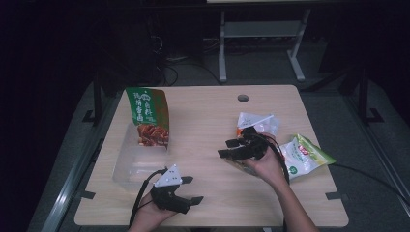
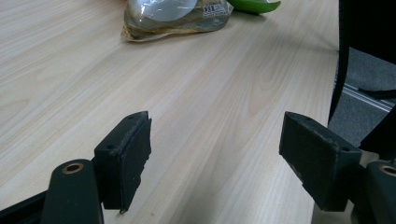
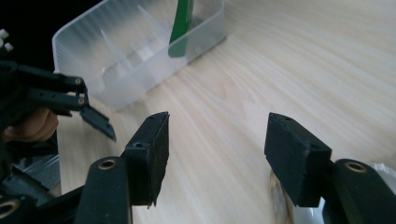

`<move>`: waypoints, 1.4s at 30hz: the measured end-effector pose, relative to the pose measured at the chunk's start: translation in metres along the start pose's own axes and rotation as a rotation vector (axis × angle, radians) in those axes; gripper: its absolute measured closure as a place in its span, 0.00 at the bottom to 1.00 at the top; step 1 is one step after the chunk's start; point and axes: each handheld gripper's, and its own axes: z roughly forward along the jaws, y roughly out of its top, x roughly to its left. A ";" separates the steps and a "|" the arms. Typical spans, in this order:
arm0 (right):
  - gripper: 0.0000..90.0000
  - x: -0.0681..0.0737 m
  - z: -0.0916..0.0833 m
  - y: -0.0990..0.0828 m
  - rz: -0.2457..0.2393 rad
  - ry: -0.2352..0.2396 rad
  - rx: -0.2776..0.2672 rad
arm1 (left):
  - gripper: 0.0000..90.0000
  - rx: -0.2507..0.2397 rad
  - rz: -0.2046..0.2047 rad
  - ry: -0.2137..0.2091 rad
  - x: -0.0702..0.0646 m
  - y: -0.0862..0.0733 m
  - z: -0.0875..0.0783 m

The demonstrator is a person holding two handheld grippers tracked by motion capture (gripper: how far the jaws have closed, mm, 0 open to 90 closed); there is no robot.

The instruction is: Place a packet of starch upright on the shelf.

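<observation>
One wooden table [image 1: 203, 125] lies under my hands. On it I count one clear plastic bin [image 1: 133, 162], near its left edge, and four snack bags in all.

One tall green bag [image 1: 149, 116] stands upright in the far end of that bin, its long axis running up and down, its printed face turned toward me. The other three bags sit on the right side of the table: a white bag [image 1: 256, 122] farthest from me, a green and white bag [image 1: 302, 155] lying flat at the right edge with its long axis slanting toward the far corner, and a clear bag [image 2: 175, 16] of brownish snacks just beside my right hand, lying flat.

I hold two tongs. My left gripper [image 1: 186, 189] rests near the front edge, just in front of the bin, jaws spread wide with bare wood between them. My right gripper [image 1: 231, 149] hovers over the clear bag, pointing left toward the bin, jaws parted and gripping nothing; the bag's edge shows beneath the right jaw.
</observation>
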 end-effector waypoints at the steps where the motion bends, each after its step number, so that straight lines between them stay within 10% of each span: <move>1: 0.43 0.000 -0.002 -0.003 0.004 0.005 -0.006 | 0.27 -0.001 0.002 -0.001 0.000 0.000 0.000; 17: 0.43 0.000 -0.020 -0.034 0.024 -0.011 -0.039 | 0.27 0.006 0.017 -0.013 -0.004 -0.002 0.002; 42: 0.45 -0.027 -0.069 -0.056 0.107 -0.172 -0.110 | 0.27 0.002 0.030 -0.014 -0.006 -0.001 -0.002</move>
